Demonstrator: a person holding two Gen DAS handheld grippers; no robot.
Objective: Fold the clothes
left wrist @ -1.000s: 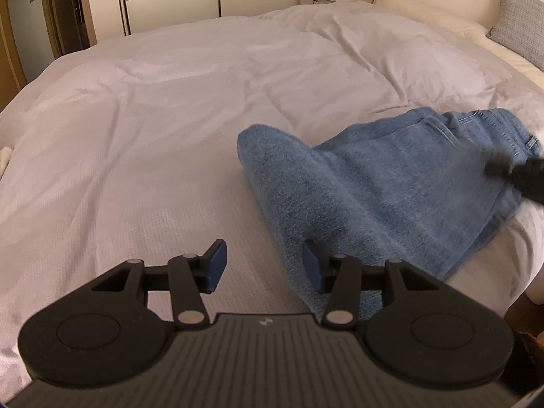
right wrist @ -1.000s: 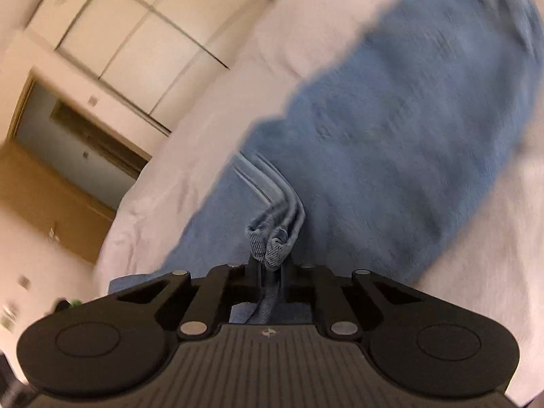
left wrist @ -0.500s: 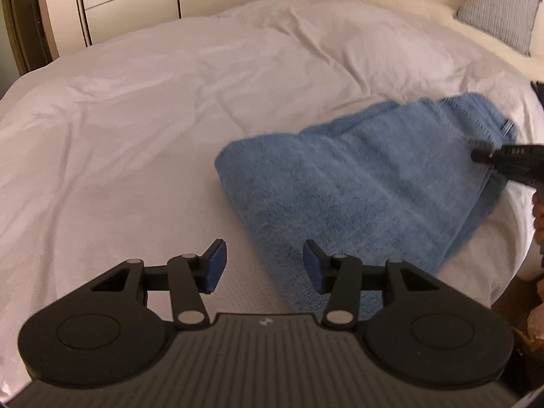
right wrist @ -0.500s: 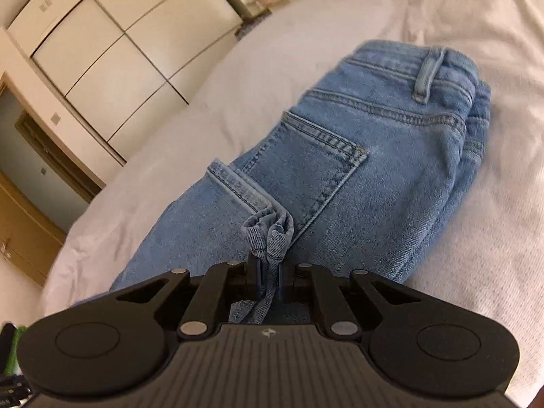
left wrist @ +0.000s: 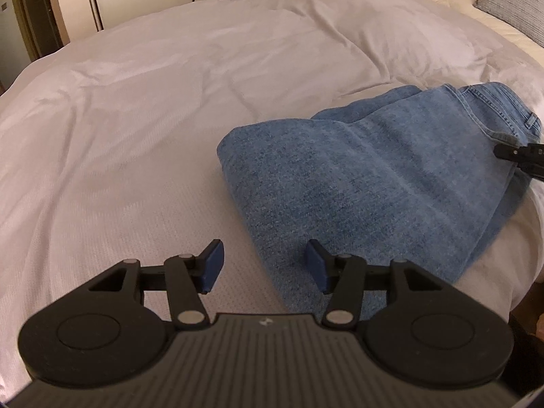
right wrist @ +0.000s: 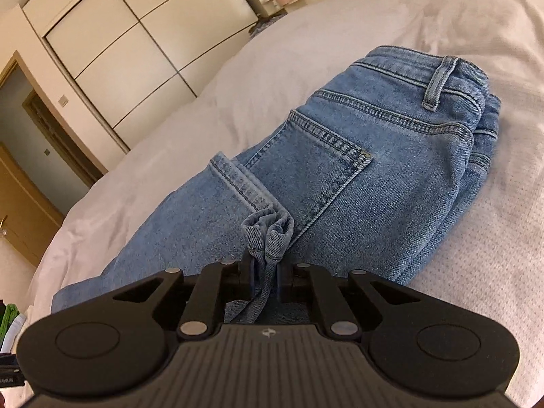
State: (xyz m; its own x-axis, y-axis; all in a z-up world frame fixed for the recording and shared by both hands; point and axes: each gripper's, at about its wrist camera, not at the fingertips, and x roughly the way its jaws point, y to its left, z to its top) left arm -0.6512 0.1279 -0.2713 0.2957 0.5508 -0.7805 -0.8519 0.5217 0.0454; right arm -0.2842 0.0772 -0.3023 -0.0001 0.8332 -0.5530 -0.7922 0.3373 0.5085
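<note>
Your right gripper [right wrist: 265, 273] is clamped on the bunched leg hems of the jeans [right wrist: 357, 176], resting them just short of the back pocket. Your left gripper [left wrist: 263, 265] hangs spread wide and empty above the folded edge. The jeans lie doubled on the white duvet [left wrist: 136, 119]; one fold looks done, with the release and probably another fold left.

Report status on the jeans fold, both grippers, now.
Right gripper shut on bunched leg hems. Left gripper open, empty, at the fold edge. Jeans folded over on the white duvet. Nothing in the way.
</note>
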